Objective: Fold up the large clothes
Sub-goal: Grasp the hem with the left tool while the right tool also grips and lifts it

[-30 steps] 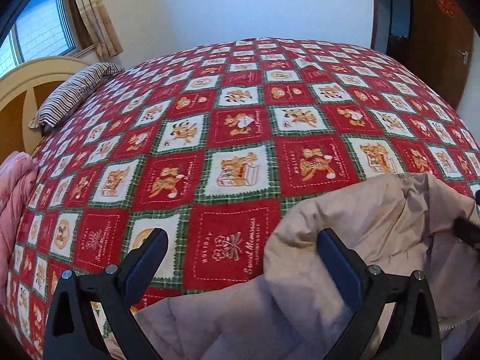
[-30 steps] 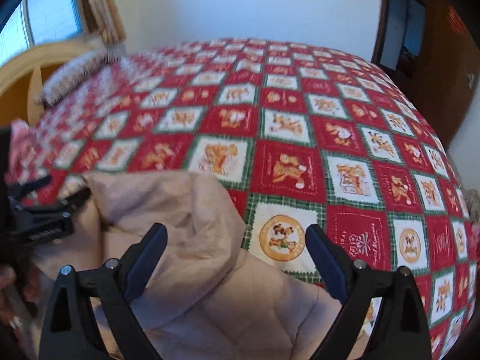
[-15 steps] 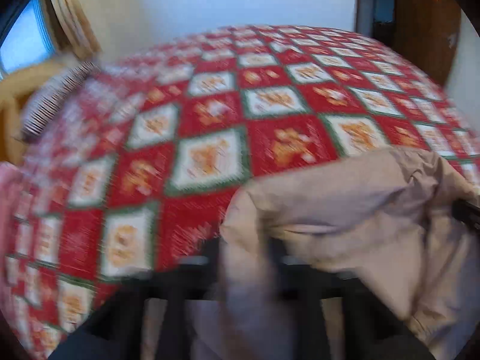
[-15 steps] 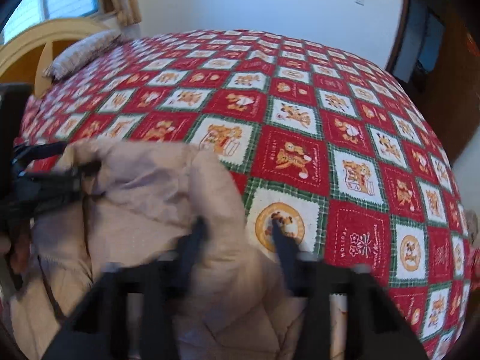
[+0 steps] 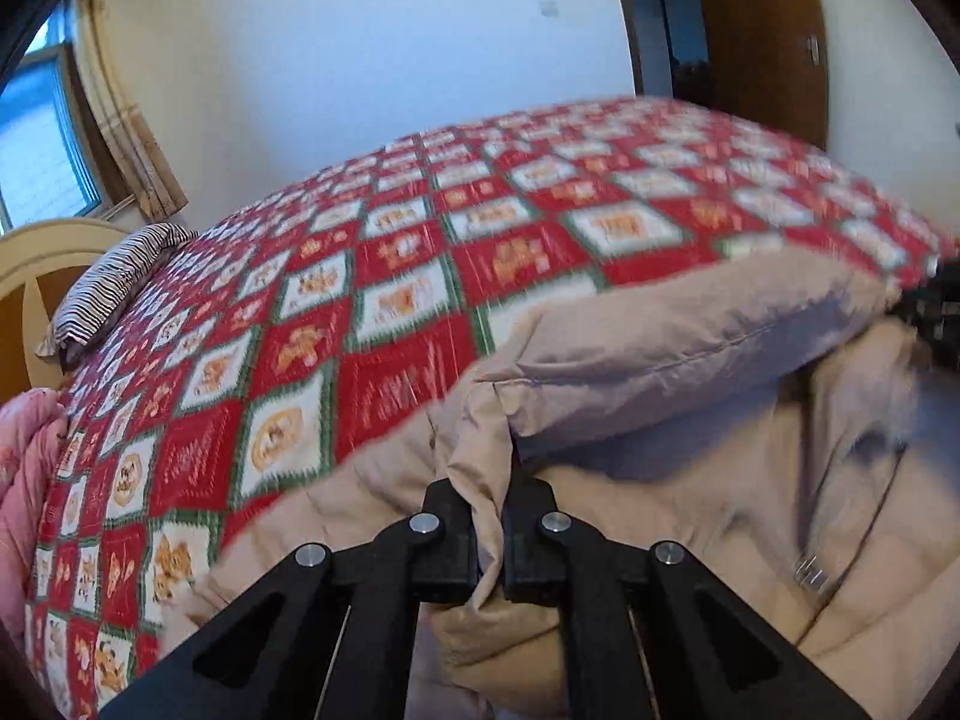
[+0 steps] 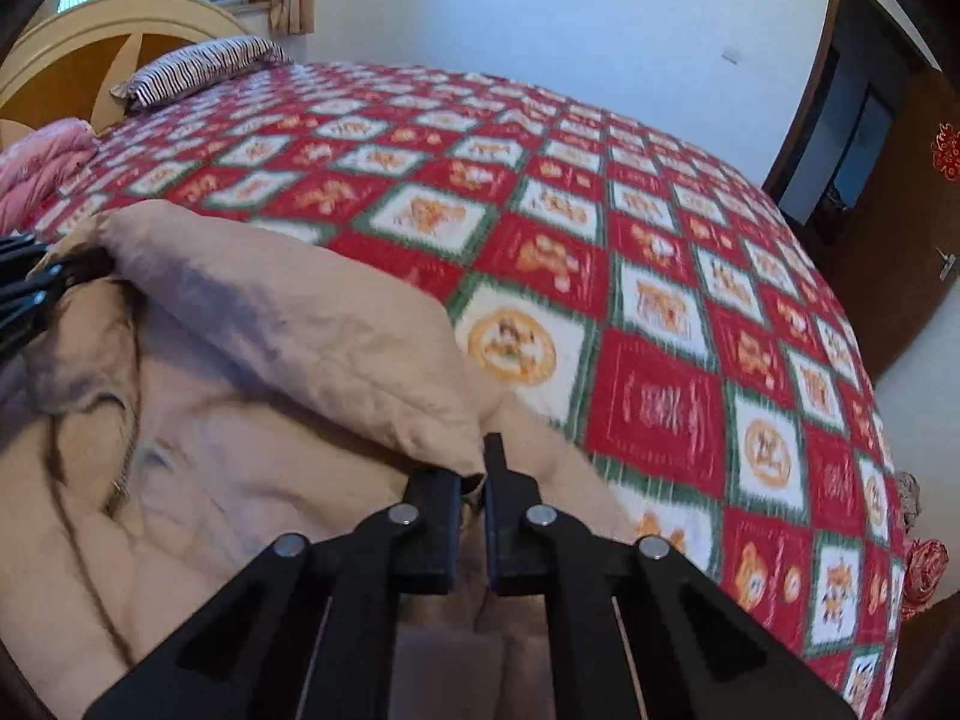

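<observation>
Left wrist view fills with the bed (image 5: 420,276) and its red checked cover; my beige coat (image 5: 690,480) lies bunched in the lower right. Both tools are clenched on one coat edge: left tool (image 5: 491,531), right tool (image 6: 472,525). I judge the first fold only begun; the rest remains.

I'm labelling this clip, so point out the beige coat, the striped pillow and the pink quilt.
beige coat (image 5: 690,348), left wrist view, on the lifted folded flap.
striped pillow (image 6: 198,63), right wrist view, on its top face.
pink quilt (image 5: 24,468), left wrist view, on its bunched edge.
</observation>
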